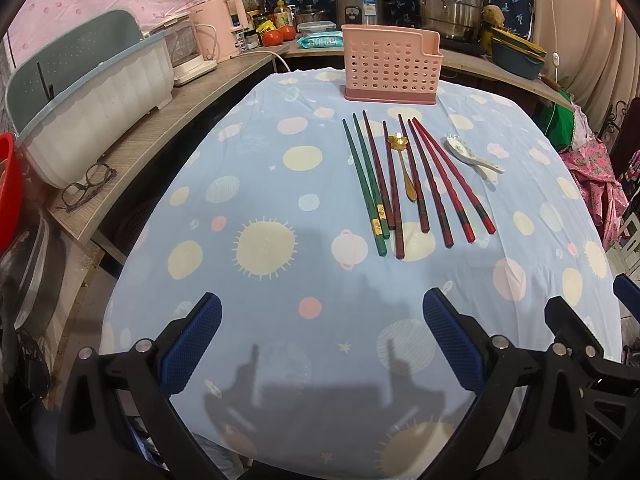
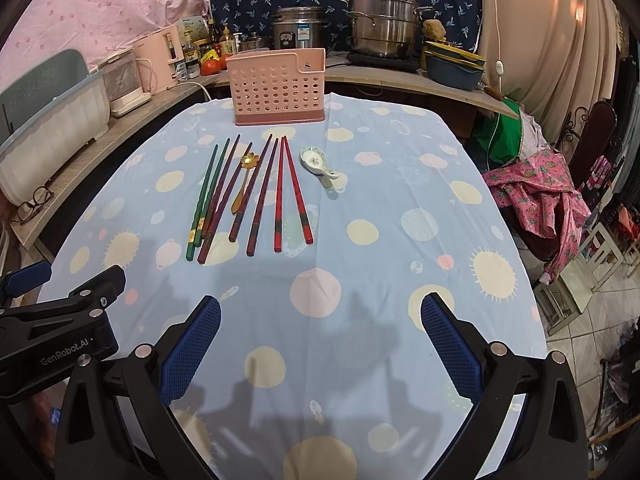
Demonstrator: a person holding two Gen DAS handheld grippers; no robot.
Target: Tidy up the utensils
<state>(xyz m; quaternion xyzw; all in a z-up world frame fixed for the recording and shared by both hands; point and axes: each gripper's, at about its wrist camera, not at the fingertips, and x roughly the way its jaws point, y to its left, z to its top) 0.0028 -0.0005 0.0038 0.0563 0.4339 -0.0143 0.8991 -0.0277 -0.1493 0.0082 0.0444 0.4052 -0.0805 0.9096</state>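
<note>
A pink perforated utensil holder (image 1: pixel 391 65) (image 2: pixel 279 87) stands at the far end of the table. In front of it lie several chopsticks side by side: green (image 1: pixel 366 186) (image 2: pixel 202 196), dark maroon (image 1: pixel 394 192) (image 2: pixel 252 188) and red (image 1: pixel 452 176) (image 2: pixel 294 190). A gold spoon (image 1: pixel 404 164) (image 2: pixel 242 180) lies among them. A white ceramic spoon (image 1: pixel 470 156) (image 2: pixel 320 164) lies to their right. My left gripper (image 1: pixel 322 344) and my right gripper (image 2: pixel 320 344) are both open and empty, hovering over the near part of the table, well short of the utensils.
The table has a blue spotted cloth (image 1: pixel 280 184) (image 2: pixel 380 216). A wooden counter (image 1: pixel 168 120) at the left and back carries a dish rack (image 1: pixel 92 104), glasses (image 1: pixel 86 188), a pink kettle (image 1: pixel 216 28) and steel pots (image 2: pixel 380 20). A chair with pink cloth (image 2: pixel 540 200) stands at the right.
</note>
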